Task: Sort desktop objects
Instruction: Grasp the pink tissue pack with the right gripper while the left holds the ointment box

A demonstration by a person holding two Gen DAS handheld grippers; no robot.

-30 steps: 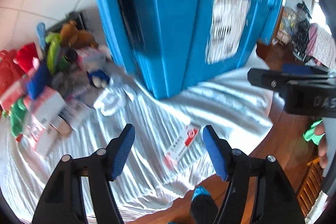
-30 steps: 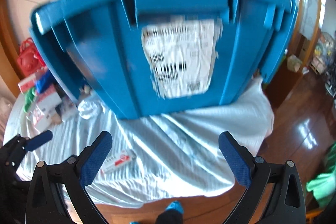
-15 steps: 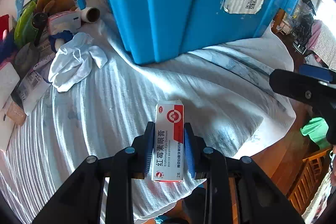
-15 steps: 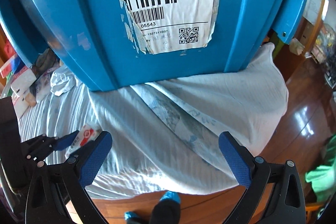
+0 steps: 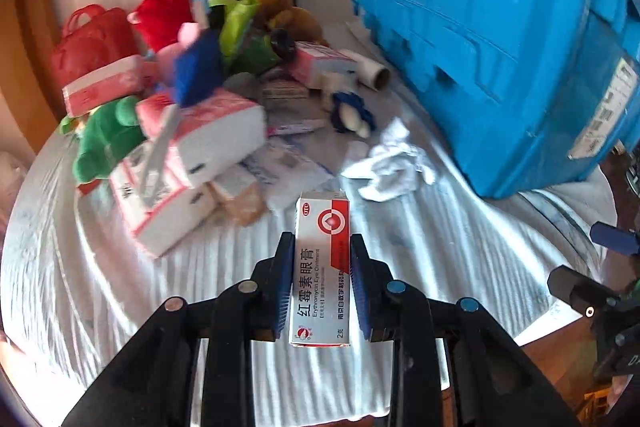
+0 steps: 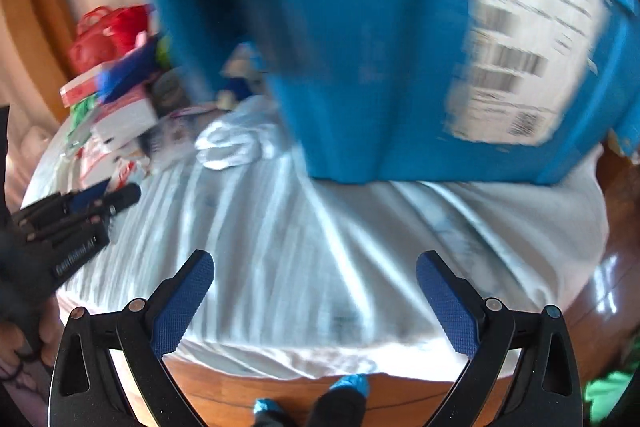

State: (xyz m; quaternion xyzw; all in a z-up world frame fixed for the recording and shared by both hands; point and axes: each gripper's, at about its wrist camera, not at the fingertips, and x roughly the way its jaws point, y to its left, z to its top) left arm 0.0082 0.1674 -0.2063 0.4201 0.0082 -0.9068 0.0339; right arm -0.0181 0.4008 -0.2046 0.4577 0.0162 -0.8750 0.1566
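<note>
A room in a home. A round table under a wrinkled white cloth [image 5: 460, 239] carries plush toys [image 5: 104, 139], tissue packs [image 5: 216, 135], a red bag [image 5: 94, 45] and a blue crate [image 5: 500, 27]; polished wooden floor [image 6: 616, 291] lies below.

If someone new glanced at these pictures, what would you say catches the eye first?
Probably the big blue crate looming at the upper right on the white cloth. Next, the red and white ointment box clamped in the left claw at centre. Behind it, on the left, sits a bright heap of plush toys and tissue packs.
</note>
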